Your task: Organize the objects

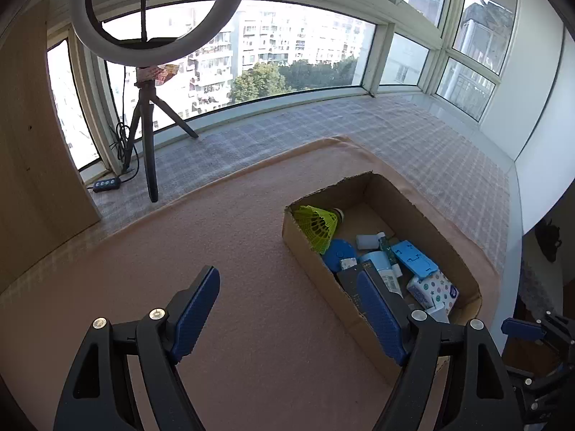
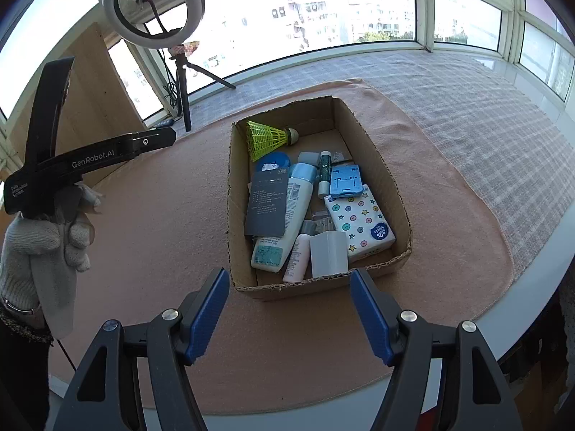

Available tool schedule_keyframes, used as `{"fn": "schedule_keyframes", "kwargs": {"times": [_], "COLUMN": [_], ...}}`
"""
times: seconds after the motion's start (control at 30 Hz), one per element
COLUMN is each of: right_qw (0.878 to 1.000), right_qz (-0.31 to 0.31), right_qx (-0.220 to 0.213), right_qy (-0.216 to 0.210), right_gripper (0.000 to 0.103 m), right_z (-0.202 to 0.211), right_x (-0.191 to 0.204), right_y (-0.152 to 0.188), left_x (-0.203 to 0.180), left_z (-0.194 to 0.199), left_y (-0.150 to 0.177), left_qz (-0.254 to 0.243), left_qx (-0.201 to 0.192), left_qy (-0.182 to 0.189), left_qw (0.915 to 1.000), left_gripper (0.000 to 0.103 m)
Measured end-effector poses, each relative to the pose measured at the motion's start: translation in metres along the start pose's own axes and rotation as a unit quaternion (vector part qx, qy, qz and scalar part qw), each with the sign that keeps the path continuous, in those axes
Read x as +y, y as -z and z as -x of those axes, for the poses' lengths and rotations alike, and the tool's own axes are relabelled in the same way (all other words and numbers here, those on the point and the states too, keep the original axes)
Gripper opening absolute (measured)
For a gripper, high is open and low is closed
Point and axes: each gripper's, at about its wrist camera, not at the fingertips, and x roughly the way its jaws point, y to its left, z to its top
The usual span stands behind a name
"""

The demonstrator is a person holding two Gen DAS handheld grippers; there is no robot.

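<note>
A cardboard box (image 1: 424, 212) (image 2: 237, 197) sits on a peach mat (image 1: 222, 237) (image 2: 161, 215). It holds a yellow shuttlecock (image 1: 318, 226) (image 2: 267, 138), a dark flat packet (image 2: 267, 203), a white lotion bottle (image 2: 296, 197), a blue phone stand (image 1: 413, 256) (image 2: 345, 181), a patterned tissue pack (image 1: 433, 289) (image 2: 359, 222) and a white cup (image 2: 329, 253). My left gripper (image 1: 287, 276) is open and empty over the mat, just left of the box. A gloved hand (image 2: 46, 237) holds it. My right gripper (image 2: 289, 276) is open and empty, hovering at the box's near wall.
A ring light on a tripod (image 1: 151, 18) (image 2: 154, 10) stands at the back left by the window, with its cable switch (image 1: 106, 184) on the checked cloth (image 1: 413, 136). A wooden board (image 1: 32, 143) leans at the left. The table edge (image 2: 539, 280) curves along the right.
</note>
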Motion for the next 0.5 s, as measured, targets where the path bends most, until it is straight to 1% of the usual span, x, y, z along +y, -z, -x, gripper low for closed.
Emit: {"fn": "schedule_keyframes", "kwargs": {"times": [0.13,0.5], "right_qw": [1.000,0.998], "right_qz": [0.014,0.064], "right_qx": [-0.004,-0.012], "right_qy": [-0.003,-0.025], "right_gripper": [0.066,0.066], "right_z": [0.001,-0.001], "right_x": [0.022,0.096], "right_y": [-0.001,-0.002], "left_x": [0.023,0.080], "left_z": [0.028,0.104], "left_y": [0.018,0.073], "left_qz": [0.008,0.058], "left_qx": [-0.004,-0.019], "left_qy": [-0.015,-0.055], "left_qw": [0.9999,0.9966], "left_gripper": [0.082,0.082]}}
